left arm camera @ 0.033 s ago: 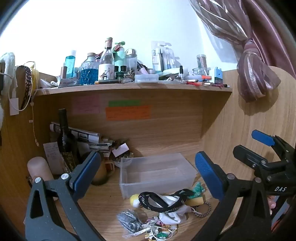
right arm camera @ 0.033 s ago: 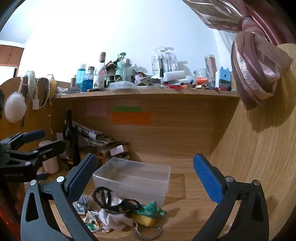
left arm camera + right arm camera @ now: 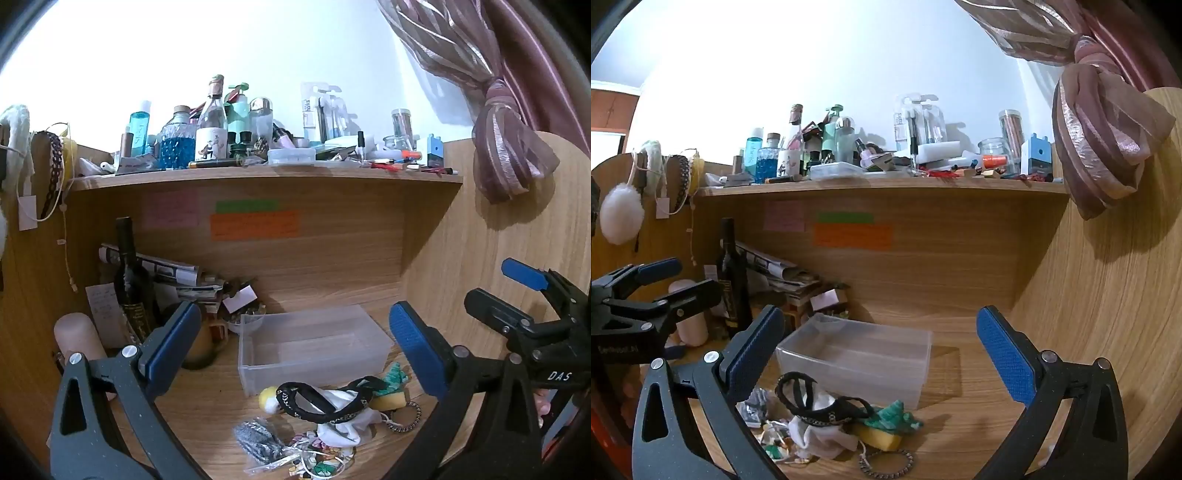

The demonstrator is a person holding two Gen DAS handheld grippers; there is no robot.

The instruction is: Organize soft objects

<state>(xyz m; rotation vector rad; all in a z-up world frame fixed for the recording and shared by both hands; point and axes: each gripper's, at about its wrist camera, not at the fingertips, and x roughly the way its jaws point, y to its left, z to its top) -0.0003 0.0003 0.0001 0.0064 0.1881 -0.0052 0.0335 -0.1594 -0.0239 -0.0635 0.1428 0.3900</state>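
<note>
Nothing is sorted yet: your clear plastic bin (image 3: 314, 343) at frame centre sits empty, the soft pile (image 3: 332, 406) below it untouched, and your left gripper (image 3: 295, 347) and right gripper (image 3: 879, 347) both gape wide, holding nothing.

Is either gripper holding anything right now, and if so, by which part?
Nothing is held. The left gripper and right gripper are both open and empty, above the pile with the black elastic headband, near the clear plastic bin.

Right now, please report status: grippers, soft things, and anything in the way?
Left gripper open, right gripper open, both empty. Soft pile on desk before clear bin, bin empty. Chain ring and packets mixed in pile.
</note>
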